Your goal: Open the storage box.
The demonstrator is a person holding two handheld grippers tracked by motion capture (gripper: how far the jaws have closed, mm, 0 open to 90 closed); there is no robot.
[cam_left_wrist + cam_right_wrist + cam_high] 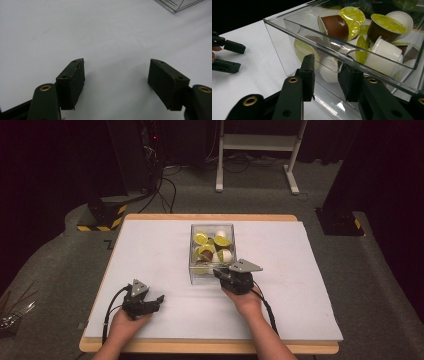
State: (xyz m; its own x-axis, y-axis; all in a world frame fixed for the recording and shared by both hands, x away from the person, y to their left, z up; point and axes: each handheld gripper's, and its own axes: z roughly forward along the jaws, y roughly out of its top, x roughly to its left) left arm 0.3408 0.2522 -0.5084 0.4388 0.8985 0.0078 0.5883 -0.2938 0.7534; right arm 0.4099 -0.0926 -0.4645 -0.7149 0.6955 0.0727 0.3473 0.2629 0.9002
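Observation:
A clear plastic box (192,265) stands mid-table on the white mat, holding several coffee capsules (212,247) with yellow-green lids and brown or white bodies. My right gripper (220,270) is at the box's near right corner. In the right gripper view its jaws (327,76) stand a little apart against the clear near wall (287,45), either side of a small curved pull (348,53), and the pads show no press on it. The capsules (335,25) lie just behind that wall. My left gripper (158,300) rests on the mat at the near left, open (116,77) and empty.
The white mat (300,270) covers a wooden table whose edge (210,347) runs along the near side. The left gripper (241,57) also appears at the left of the right gripper view. A corner of the box (180,5) shows in the left gripper view. A white desk frame (260,142) stands beyond the table.

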